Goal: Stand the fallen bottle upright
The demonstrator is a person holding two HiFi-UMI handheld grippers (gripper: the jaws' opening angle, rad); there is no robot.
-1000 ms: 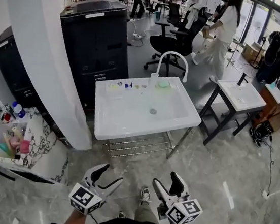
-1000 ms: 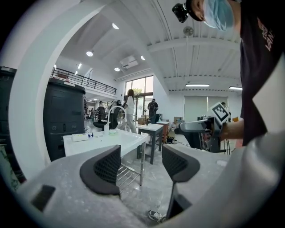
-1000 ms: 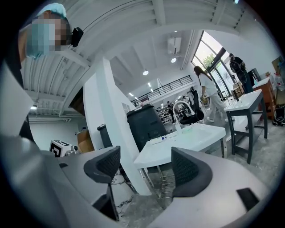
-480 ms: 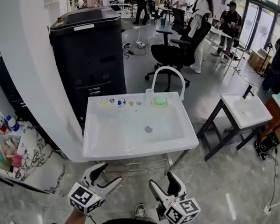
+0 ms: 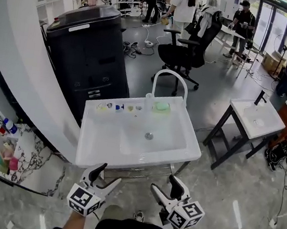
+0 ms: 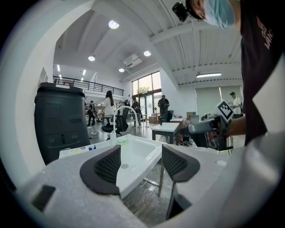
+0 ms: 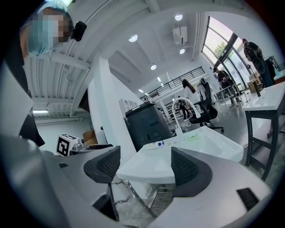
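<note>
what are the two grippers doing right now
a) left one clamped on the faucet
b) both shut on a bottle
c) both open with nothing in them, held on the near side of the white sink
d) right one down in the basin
C: the left gripper and the right gripper each have their jaws apart with nothing between them, and the white sink lies ahead of both.

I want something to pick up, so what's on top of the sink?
On the sink's back ledge sit a green item beside the faucet and a row of small coloured bits, too small to identify. The basin shows only its drain. Nothing covers the top.
</note>
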